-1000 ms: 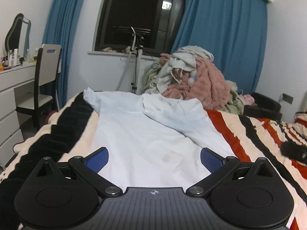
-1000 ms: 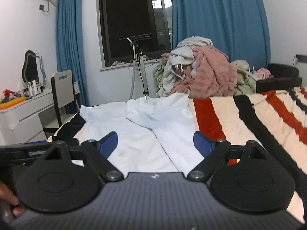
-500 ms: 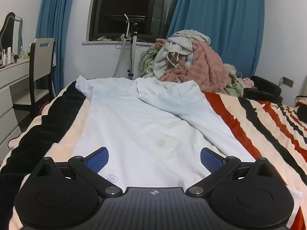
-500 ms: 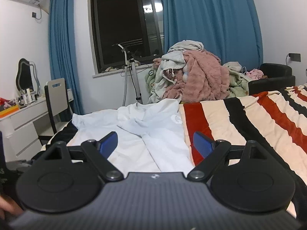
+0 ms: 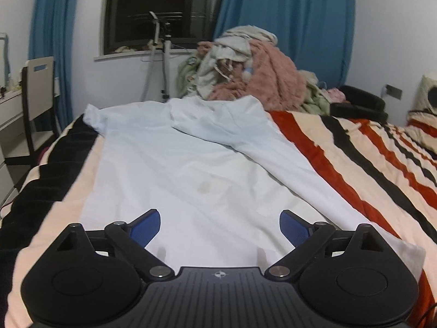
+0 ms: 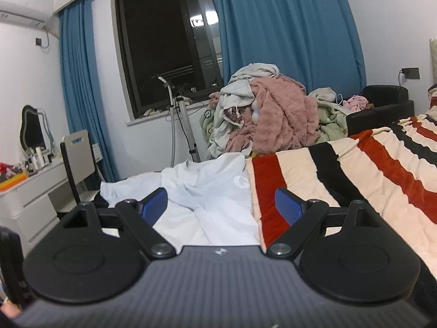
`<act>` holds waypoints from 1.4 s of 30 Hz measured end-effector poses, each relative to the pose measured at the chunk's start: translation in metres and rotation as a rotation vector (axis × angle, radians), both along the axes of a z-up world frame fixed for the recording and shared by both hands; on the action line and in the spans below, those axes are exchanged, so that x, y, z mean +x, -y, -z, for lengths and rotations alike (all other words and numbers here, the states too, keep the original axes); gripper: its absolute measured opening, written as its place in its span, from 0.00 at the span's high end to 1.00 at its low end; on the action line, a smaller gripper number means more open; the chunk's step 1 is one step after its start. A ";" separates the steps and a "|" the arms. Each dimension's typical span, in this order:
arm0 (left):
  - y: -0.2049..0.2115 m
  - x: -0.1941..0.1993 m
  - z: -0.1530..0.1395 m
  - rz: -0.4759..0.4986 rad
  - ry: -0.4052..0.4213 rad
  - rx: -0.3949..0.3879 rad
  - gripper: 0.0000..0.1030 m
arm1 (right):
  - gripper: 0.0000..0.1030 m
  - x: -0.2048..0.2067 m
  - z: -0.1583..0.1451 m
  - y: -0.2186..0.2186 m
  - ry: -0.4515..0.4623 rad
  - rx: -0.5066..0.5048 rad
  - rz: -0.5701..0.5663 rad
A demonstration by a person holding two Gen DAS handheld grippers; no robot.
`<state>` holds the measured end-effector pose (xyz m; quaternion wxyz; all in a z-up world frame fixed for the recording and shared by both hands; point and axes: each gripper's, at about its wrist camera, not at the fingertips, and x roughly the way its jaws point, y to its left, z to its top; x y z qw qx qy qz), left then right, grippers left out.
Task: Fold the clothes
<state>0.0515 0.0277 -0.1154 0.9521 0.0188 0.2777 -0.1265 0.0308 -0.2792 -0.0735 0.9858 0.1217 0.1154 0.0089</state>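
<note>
Left tongs (image 5: 220, 227) are seen closing, nothing gripped, above the white shirt (image 5: 174, 164) spread on the striped bed (image 5: 355, 164); right tongs (image 6: 220, 205) are held apart, empty.

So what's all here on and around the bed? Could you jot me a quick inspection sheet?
Surface: bed under a striped blanket in cream, red and black.
Job's things: white shirt spread on the blanket, its right side folded in over the body; a faint stain near the middle.
Clutter: clothes pile heaped beyond the bed's far end, pink fleece on top.
Grippers: left gripper low over the shirt's near hem, jaws closing, nothing pinched between them; right gripper open, holding nothing.
Cables: one hanging from a wall socket.
Surroundings: dark window, blue curtains, tripod, chair, dresser with mirror.
</note>
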 end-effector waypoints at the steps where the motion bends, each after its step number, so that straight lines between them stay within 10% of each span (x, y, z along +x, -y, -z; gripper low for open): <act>1: 0.005 -0.001 0.000 0.010 -0.003 0.003 0.08 | 0.15 -0.001 -0.001 0.004 0.002 0.010 0.005; 29: 0.237 -0.042 0.064 0.621 -0.150 -0.101 0.51 | 0.15 -0.005 0.032 0.156 0.020 0.380 0.226; 33: 0.258 -0.046 0.084 0.649 -0.143 -0.020 0.91 | 0.15 0.003 0.035 0.153 0.007 0.347 0.221; 42: 0.167 -0.069 0.013 0.430 -0.046 -0.138 0.94 | 0.15 0.000 0.029 0.142 0.024 0.305 0.221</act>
